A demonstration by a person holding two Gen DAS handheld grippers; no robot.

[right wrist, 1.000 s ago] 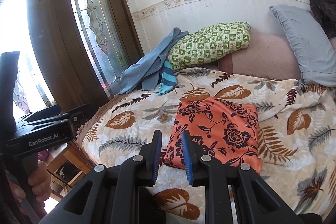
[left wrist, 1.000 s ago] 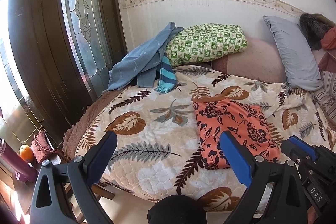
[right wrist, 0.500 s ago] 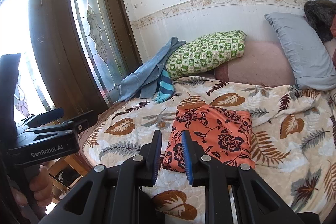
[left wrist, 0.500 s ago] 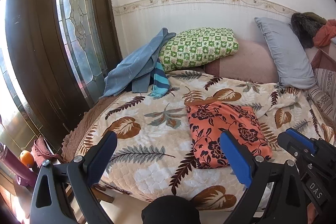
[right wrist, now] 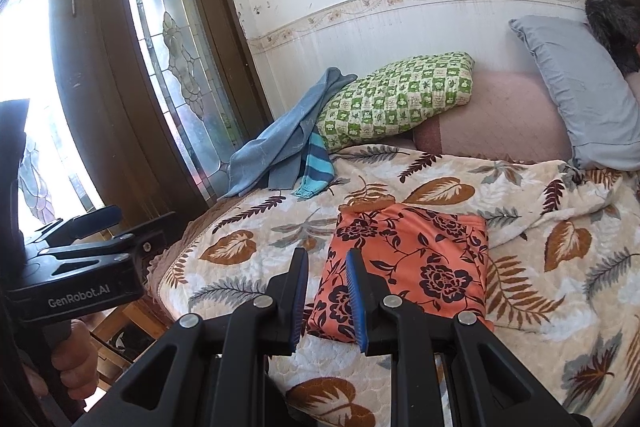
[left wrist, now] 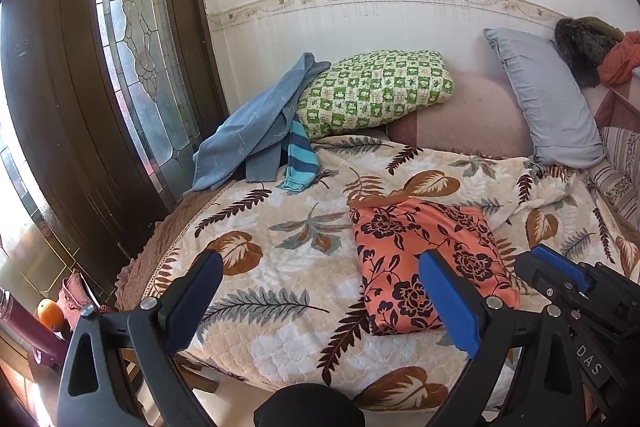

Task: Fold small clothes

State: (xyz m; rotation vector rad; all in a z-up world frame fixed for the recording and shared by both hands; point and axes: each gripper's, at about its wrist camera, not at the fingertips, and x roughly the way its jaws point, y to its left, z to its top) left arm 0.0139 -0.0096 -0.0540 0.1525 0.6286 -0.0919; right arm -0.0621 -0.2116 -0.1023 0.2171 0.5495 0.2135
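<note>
Black plastic fingers with blue pads framed the bottom of each view. The left gripper stood wide apart and empty, held off the near edge of the bed with no cloth between its pads. The right gripper stood narrowed to a slim gap that showed only bedding and garment beyond it, and it gripped nothing. Neither claw touched any fabric.

Just beyond them, at about one o'clock in the left view and twelve o'clock in the right, the orange garment with a dark floral print lay on the cream quilted bedspread patterned with brown leaves. It rested as a flat, roughly rectangular packet with squared edges, so that piece looked folded already, and the step in hand seemed to be the pause between one garment and another.

Farther off, at eleven o'clock, a loose blue-grey knitted garment was draped against the green-and-white checked pillow, with a teal-and-navy striped piece hanging beneath it. Those appeared unfolded. The next move probably called for reaching across the bed to that heap, opening the right claw, pinching one piece by an edge and drawing it to the open quilt at ten o'clock.
</note>
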